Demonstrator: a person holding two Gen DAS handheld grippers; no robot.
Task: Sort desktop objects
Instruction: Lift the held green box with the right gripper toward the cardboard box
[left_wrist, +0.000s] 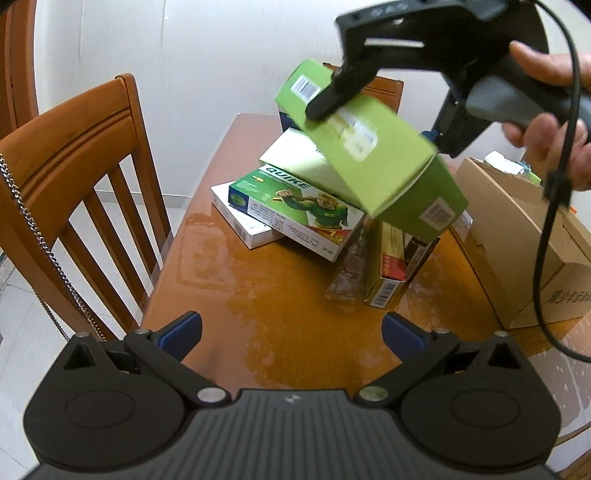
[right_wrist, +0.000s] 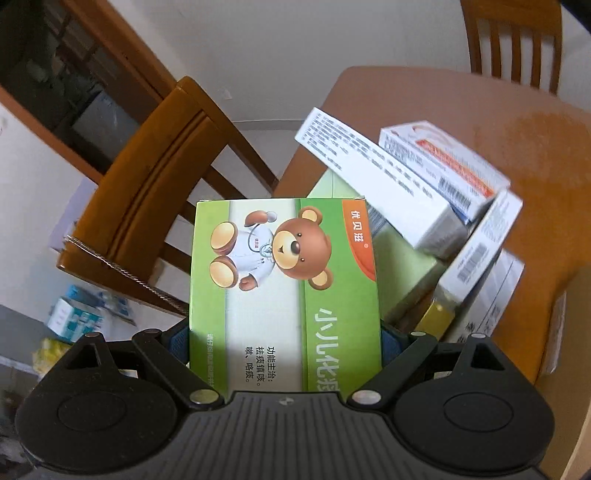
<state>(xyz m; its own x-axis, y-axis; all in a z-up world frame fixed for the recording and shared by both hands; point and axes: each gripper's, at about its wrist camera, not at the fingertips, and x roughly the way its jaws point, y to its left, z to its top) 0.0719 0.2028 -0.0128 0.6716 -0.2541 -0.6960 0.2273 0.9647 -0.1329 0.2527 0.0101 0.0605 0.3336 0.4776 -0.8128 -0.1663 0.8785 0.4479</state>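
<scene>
Green card made up the bear box (right_wrist: 284, 295), and the right claw (right_wrist: 286, 345) held it by its two long sides, up in the air over the pile of boxes (left_wrist: 295, 206) near the far edge of the table (left_wrist: 221, 288). It looked light and stiff, but thin card could dent if squeezed hard. Its smooth sides might slip, so the flat sides seemed best. The left claw (left_wrist: 291, 332) hung wide and empty near the table's close edge.
</scene>
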